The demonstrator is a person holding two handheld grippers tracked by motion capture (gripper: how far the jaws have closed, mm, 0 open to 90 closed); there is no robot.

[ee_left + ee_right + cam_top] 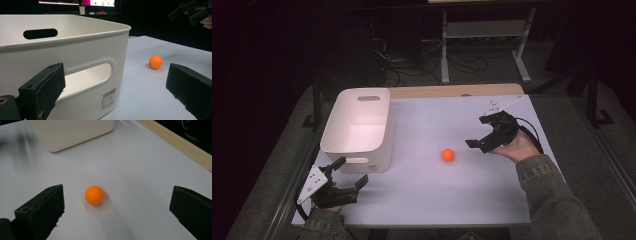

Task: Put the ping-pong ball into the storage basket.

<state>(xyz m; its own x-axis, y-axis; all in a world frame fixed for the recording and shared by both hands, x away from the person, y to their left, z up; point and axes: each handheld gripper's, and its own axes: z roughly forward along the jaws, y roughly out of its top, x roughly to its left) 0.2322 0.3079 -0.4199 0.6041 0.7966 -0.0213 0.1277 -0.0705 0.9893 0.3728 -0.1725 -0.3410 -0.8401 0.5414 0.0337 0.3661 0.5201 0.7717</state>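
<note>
At the near-left corner of the white counter point(432, 195), the left gripper point(351, 172) rested low with its fingers spread and nothing between them, just in front of the white plastic storage bin point(357, 129), whose near wall carried a handle slot and a barcode label point(108, 98). The orange ball point(448, 155) lay on the bare counter to the right of the bin and apart from it, near the middle. Farther right, the right gripper point(478, 132) was held above the counter, tilted down toward the ball with its fingers spread wide and touching nothing.
</note>
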